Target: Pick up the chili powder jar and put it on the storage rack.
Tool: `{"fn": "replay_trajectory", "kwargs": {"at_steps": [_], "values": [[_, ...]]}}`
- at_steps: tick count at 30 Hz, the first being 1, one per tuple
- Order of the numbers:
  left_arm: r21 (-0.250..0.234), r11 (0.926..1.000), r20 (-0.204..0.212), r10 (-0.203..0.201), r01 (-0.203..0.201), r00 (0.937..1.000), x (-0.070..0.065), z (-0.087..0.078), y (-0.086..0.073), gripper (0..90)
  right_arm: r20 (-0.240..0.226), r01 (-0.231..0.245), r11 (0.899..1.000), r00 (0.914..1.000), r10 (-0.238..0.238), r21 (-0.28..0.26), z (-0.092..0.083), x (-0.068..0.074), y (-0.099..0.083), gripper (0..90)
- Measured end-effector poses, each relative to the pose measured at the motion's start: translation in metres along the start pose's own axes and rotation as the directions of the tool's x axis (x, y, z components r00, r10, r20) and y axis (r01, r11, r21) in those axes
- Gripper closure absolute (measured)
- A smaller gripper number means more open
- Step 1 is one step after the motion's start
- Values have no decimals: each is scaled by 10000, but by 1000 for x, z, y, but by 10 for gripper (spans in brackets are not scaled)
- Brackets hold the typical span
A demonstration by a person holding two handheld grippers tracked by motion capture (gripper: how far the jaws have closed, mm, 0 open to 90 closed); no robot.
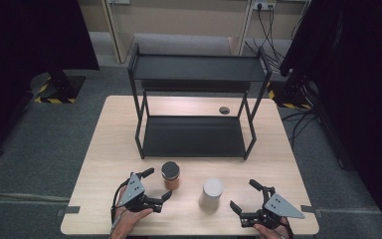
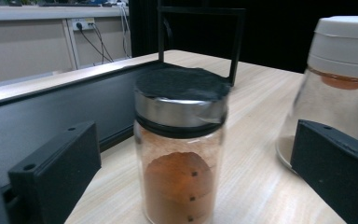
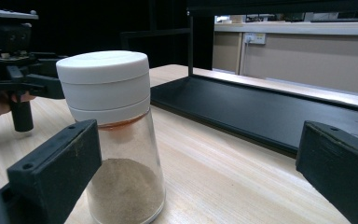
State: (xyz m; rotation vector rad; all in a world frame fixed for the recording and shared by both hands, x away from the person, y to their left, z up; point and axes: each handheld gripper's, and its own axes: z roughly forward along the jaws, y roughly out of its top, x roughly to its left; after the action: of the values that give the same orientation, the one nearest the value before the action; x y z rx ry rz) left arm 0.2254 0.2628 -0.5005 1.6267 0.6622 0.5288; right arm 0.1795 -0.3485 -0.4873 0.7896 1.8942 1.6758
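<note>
Room: grey carpet under a pale wooden table (image 1: 104,164), dark curtains to both sides, wall sockets and cables at the back.
High view, rack: a black two-tier metal shelf (image 1: 194,134) stands on the far half of the table, both tiers bare, thin square-section legs.
High view, jars: the dark-lidded jar (image 1: 170,175) stands upright just in front of the rack; the white-capped jar (image 1: 211,194) stands to its right, nearer you, the two apart.
High view, your tools: your left gripper (image 1: 157,185) has its jaws apart and sits just beside the dark-lidded jar; your right gripper (image 1: 242,195) has its jaws apart too, near the white-capped jar, not touching it.
Left gripper view, jar: dark-lidded jar (image 2: 181,149) centred between your spread jaws, clear glass, steel band under a matt black top, rust-orange powder inside.
Left gripper view, risk: smooth round glass could slip or tip if you close high on the lid band; I judge a lower grip on the body safer.
Right gripper view, jar: white-capped jar (image 3: 114,135) sits toward your left jaw, off centre; tapered clear body, ribbed white plastic cap, tan powder at the bottom.
Right gripper view, risk: closing from here would likely push the jar sideways, and its taper could let it squirt upward.
Right gripper view, neighbour: your left gripper (image 3: 18,70) is close behind, so a wide swing could knock it.
</note>
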Motion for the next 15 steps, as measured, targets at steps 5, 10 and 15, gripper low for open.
{"fn": "replay_trajectory", "kwargs": {"at_steps": [5, 10, 15], "values": [[80, 9999, 16, 64, -64, 10000, 2, 5, 1, 13, 3, 9, 10000, 10000, -9, 6, 0, 0, 0, 4], [175, 9998, 62, 105, -106, 9999, 5, 10, 4, 15, 3, -3, 10000, 10000, 3, 12, 0, 0, 0, 4], [226, 9997, 61, 51, -53, 10000, 7, 13, 4, 17, -11, 16, 10000, 10000, -16, 13, 0, 0, 0, 4]]}}
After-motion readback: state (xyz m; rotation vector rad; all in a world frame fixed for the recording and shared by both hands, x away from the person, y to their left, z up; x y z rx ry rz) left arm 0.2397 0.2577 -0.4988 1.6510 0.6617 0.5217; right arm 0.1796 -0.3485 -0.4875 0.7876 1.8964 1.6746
